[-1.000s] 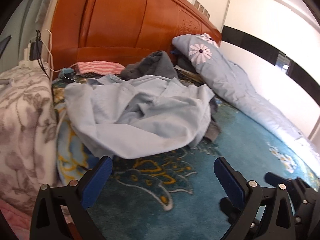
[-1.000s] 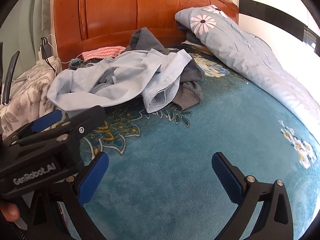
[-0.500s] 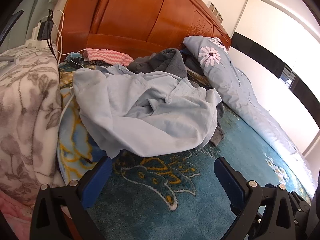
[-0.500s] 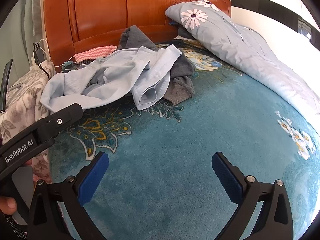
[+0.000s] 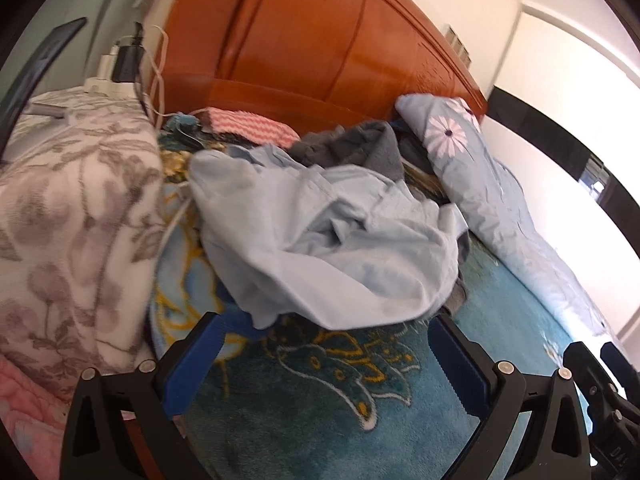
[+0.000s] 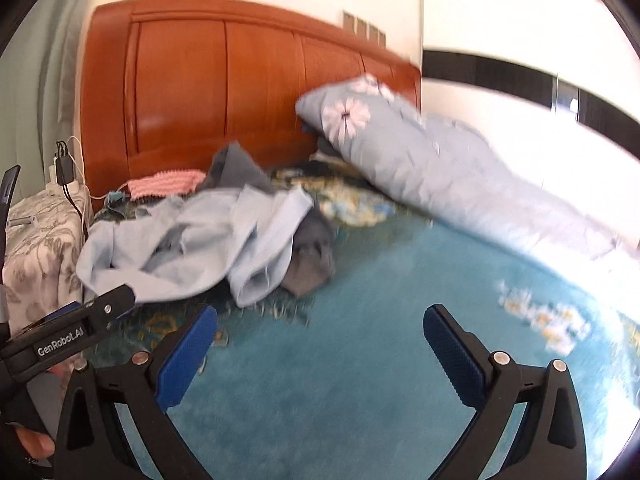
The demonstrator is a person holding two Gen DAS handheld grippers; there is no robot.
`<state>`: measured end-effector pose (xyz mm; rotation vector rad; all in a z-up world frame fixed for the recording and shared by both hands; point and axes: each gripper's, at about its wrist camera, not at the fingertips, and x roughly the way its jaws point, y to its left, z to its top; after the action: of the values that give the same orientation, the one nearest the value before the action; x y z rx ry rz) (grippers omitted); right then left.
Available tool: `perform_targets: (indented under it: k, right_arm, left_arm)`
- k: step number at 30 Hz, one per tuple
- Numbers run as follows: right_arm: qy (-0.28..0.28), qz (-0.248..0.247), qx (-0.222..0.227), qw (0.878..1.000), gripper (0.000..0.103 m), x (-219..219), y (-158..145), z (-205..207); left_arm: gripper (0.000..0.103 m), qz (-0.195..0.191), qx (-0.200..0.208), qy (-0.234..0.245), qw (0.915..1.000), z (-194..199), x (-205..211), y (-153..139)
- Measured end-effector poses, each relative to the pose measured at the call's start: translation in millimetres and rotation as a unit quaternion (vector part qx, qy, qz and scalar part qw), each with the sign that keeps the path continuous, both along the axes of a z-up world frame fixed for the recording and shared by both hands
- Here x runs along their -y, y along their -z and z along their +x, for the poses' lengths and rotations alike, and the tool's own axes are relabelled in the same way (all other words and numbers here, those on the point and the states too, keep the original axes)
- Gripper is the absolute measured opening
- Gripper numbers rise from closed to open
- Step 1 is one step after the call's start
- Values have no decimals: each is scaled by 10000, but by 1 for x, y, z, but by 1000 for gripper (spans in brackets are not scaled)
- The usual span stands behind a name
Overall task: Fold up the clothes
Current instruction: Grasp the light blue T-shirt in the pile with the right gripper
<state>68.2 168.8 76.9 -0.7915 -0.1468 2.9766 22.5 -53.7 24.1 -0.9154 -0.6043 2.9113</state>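
Note:
A crumpled light blue shirt point(image 5: 328, 240) lies on the teal patterned bedspread point(image 5: 332, 392), on top of a grey garment point(image 5: 360, 144). My left gripper point(image 5: 324, 344) is open and empty, its fingertips just short of the shirt's near hem. In the right wrist view the shirt point(image 6: 192, 248) and grey garment point(image 6: 312, 264) lie ahead to the left. My right gripper point(image 6: 320, 340) is open and empty above bare bedspread point(image 6: 360, 380), well short of the clothes. The left gripper's body point(image 6: 68, 336) shows at the left edge.
A wooden headboard point(image 5: 320, 48) stands behind the clothes. A pale blue flowered quilt point(image 5: 480, 184) runs along the right side. A grey flowered blanket point(image 5: 68, 220) covers a stand at left, with chargers and cables point(image 5: 128, 64). A pink striped cloth point(image 5: 248, 126) lies by the headboard.
Both grippers moved forward toward the clothes pile and tilted up. The shirt now sits closer to the left gripper's fingertips. Nothing was grasped.

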Motion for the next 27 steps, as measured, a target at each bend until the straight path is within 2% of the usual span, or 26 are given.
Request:
perform_targets:
  k: [2,5,7,9,12,16,19,20,21,22,23,24,27]
  right_arm:
    - [-495,85,205,9985,103,11,-2,-12]
    - [-1134,-161,555,9919,103,25,0,-32]
    - [-1575,-240,593,9854,103,39,3,-41]
    - [-1986,-107,647,9779,102,57,7,-53]
    - [-2473,174,826,9653,93,85,19,-66]
    - [-2887,510,1118,9495,75,111,40,-84]
    - [-2960,647,1269,9445,71,123,53,-95]
    - [-2941,688,1302,9443,67,127,56,-99]
    - [-2877,620,1402,9454,52,127,57,-106]
    - [-2798,521,1522,9465,23,127,59,-113]
    - [-2694,326,1707,9472,10,124,59,-122]
    - [-2565,51,1837,9489,6,117,57,-131]
    - [-2090,-799,1718,9594,5,84,35,-141]
  left_arm:
    - [103,100,-70,-267,9996,5,13,-3]
    - [103,476,-165,-662,9965,13,41,-3]
    - [103,704,-163,-833,9939,14,57,1]
    - [103,778,-118,-964,9922,14,69,4]
    - [103,810,-7,-1074,9909,10,80,9]
    - [103,1099,-79,-1030,9886,13,87,11]
    - [103,1072,-74,-940,9898,11,84,11]
    - [103,1083,-83,-893,9901,10,83,10]
    - [103,1113,-115,-850,9901,10,81,9]
    - [103,1142,-146,-808,9901,10,80,8]
    - [103,1167,-176,-767,9900,10,79,7]
    - [103,1184,-209,-728,9901,10,78,6]
    - [103,1232,-300,-566,9903,14,76,4]
